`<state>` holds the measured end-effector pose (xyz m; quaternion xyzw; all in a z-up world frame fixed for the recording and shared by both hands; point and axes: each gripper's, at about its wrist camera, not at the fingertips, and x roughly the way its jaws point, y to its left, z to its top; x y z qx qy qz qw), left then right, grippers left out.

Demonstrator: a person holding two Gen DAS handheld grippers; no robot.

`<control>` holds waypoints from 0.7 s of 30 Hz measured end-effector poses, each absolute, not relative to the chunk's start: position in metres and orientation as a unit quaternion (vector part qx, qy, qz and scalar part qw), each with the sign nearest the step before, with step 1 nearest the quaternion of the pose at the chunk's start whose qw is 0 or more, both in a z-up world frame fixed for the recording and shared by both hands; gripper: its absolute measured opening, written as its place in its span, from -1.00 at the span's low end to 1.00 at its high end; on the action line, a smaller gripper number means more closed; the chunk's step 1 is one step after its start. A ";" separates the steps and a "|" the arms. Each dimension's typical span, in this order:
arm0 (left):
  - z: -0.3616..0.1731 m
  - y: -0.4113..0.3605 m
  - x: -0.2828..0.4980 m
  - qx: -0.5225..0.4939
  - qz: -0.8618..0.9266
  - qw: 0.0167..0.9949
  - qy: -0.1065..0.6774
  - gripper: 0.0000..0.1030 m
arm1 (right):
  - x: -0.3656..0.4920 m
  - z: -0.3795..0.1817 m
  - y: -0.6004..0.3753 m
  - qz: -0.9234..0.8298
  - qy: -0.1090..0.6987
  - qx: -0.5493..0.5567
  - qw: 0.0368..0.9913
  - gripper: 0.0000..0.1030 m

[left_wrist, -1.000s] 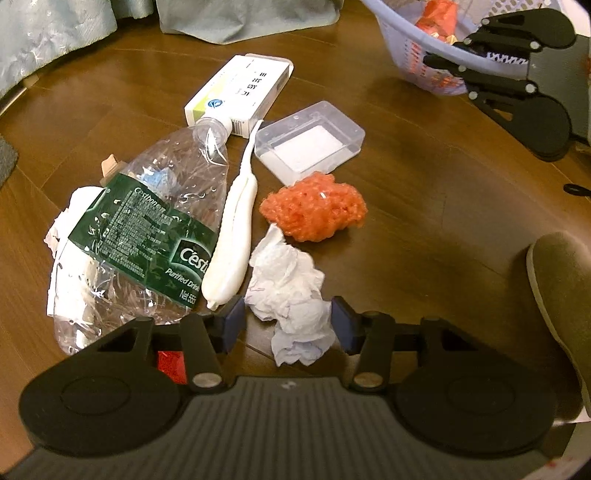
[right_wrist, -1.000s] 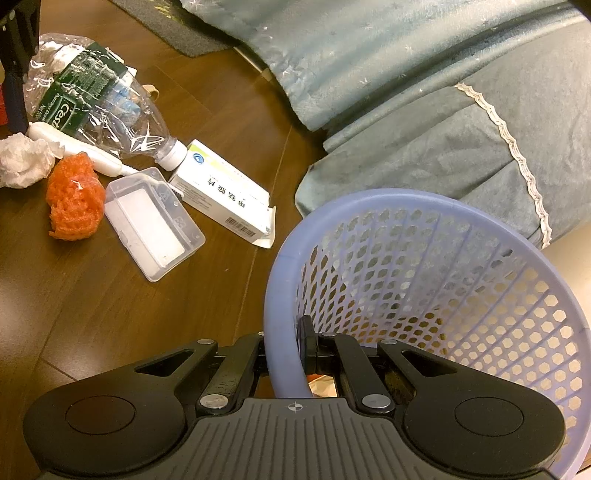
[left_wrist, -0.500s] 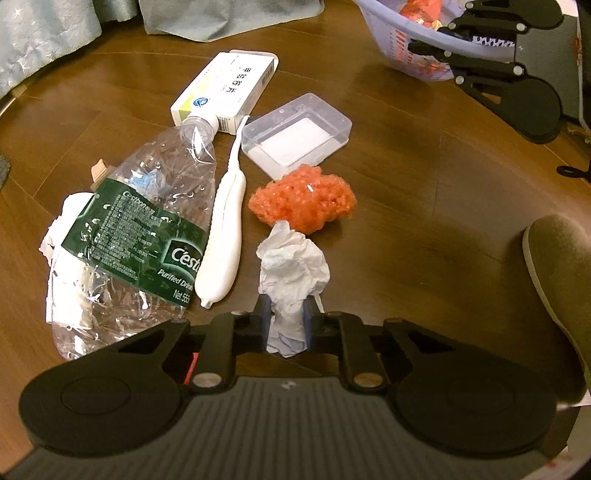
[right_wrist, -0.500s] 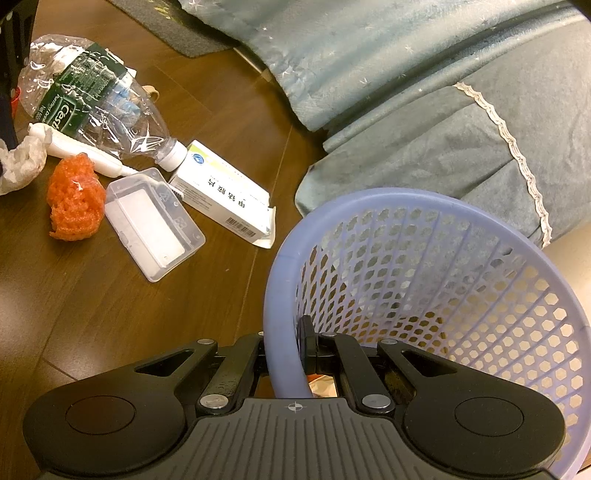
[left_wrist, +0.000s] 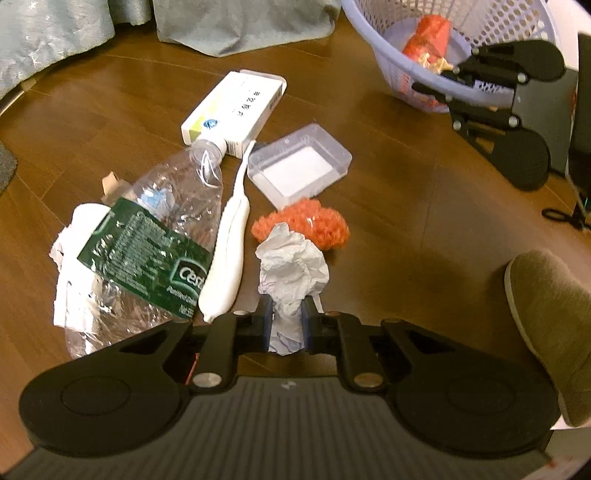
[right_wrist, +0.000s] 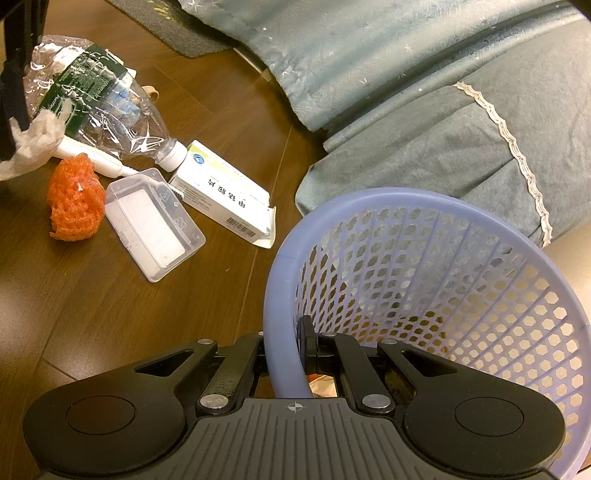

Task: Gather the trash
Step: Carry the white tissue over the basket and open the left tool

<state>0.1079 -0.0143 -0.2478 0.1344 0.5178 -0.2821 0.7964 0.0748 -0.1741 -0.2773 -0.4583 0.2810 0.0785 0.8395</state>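
Note:
My left gripper [left_wrist: 286, 317] is shut on a crumpled white tissue [left_wrist: 291, 266], held a little above the wooden floor; the tissue [right_wrist: 35, 138] also shows at the left edge of the right wrist view. Below it lie an orange foam net [left_wrist: 317, 223], a white plastic applicator [left_wrist: 229, 251], a crushed clear bottle [left_wrist: 147, 240] with a green label, a white medicine box [left_wrist: 236, 110] and a clear plastic case [left_wrist: 299, 168]. My right gripper [right_wrist: 284, 347] is shut on the rim of a lilac mesh basket [right_wrist: 443, 277], which holds red packaging [left_wrist: 428, 33].
Blue-grey fabric with lace trim [right_wrist: 443, 92] hangs behind the basket. A grey mat corner [right_wrist: 173, 26] lies at the back. A person's olive slipper [left_wrist: 550, 321] rests on the floor at the right. More white paper [left_wrist: 70, 251] sits under the bottle.
My left gripper went from open around the tissue to shut on it, then lifted it off the floor. The right gripper and basket stayed put.

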 end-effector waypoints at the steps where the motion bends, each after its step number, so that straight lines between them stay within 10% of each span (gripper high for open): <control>1: -0.246 -0.015 0.110 0.133 -0.281 0.797 0.518 -0.76 | 0.075 -0.277 -0.174 0.079 0.281 -0.458 0.839 -1.00; 21: -0.180 -0.039 0.135 0.096 -0.309 0.835 0.444 -0.76 | 0.074 -0.276 -0.174 0.080 0.281 -0.458 0.840 -1.00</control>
